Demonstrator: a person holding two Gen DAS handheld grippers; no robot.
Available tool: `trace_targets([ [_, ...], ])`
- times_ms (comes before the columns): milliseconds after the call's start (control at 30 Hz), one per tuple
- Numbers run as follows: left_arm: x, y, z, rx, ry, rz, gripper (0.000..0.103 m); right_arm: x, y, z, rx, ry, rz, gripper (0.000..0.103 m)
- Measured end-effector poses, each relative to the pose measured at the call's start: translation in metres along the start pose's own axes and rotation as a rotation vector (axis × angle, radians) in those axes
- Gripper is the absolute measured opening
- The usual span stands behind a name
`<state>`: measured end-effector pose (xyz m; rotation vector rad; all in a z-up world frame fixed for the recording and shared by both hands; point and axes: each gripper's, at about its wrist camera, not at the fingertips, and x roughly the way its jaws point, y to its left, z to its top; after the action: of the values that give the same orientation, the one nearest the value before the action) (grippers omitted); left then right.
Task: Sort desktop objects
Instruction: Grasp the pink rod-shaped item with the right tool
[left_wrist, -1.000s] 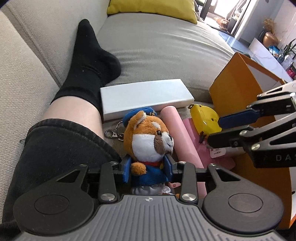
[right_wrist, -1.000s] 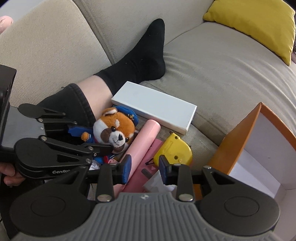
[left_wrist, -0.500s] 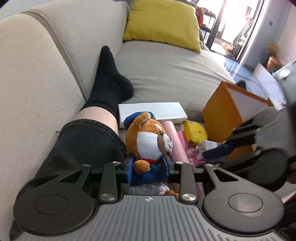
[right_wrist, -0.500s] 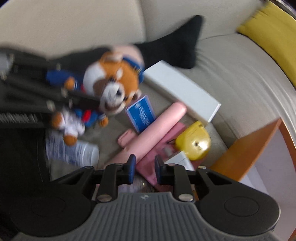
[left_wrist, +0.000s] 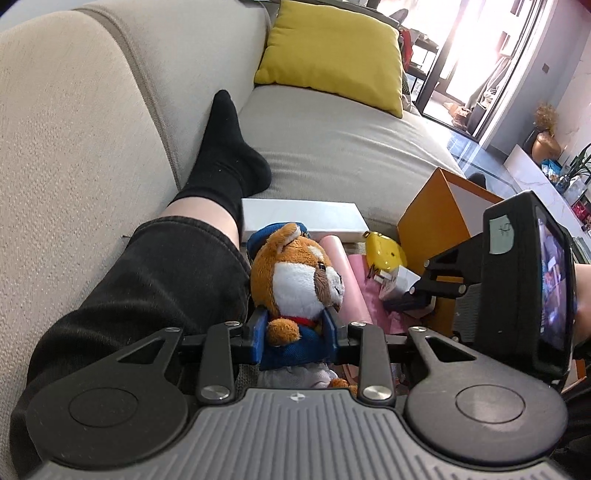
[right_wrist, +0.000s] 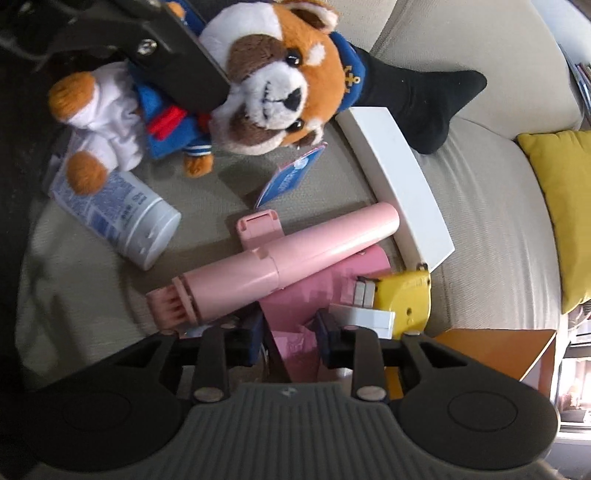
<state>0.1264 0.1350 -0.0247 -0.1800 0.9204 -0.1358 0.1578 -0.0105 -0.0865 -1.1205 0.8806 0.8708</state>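
Between left tongs (left_wrist: 295, 334): plush toy (left_wrist: 295, 273) clamped, legs hidden; right tongs (right_wrist: 288, 332) narrowly apart, empty.

Bare cushion (right_wrist: 207, 199) between bottle (right_wrist: 118, 214) and pink tube (right_wrist: 295, 251).

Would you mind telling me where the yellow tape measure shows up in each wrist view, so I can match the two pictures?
Left wrist view: the yellow tape measure sits right of centre, between the pink tube and the orange box.
Right wrist view: the yellow tape measure lies lower right of centre, at the end of the white box.
Shared landmark: the plush toy.
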Motion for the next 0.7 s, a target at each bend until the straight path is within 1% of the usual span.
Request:
trace_targets([
  [67, 0.0, 0.0, -0.001, -0.004, -0.001, -0.001, 0.036, -0.003, 0.001, 0.0, -0.007, -0.018, -0.019, 0.018],
  [200, -0.001, 0.003, -0.003, -0.02, -0.003, -0.004, 0.036, -0.019, -0.007, -0.005, 0.044, -0.076, -0.053, 0.009],
  [233, -0.001, 0.004, -0.004, -0.024, -0.004, -0.001, 0.036, -0.024, -0.012, -0.006, 0.068, -0.093, -0.062, 0.006],
  [333, 0.0, 0.006, -0.004, -0.033, -0.001, 0.013, 0.036, -0.042, -0.026, -0.008, 0.149, -0.165, -0.093, 0.003],
  [433, 0.003, 0.007, -0.004, -0.041, 0.013, 0.021, 0.036, -0.061, -0.041, -0.011, 0.255, -0.25, -0.023, 0.002],
  [500, 0.004, 0.006, -0.004, -0.042, 0.019, 0.019, 0.036, -0.067, -0.045, -0.012, 0.301, -0.273, 0.05, 0.002],
  [700, 0.013, 0.0, -0.01, -0.044, 0.05, -0.021, 0.036, -0.061, -0.038, -0.018, 0.385, -0.238, 0.22, 0.007],
])
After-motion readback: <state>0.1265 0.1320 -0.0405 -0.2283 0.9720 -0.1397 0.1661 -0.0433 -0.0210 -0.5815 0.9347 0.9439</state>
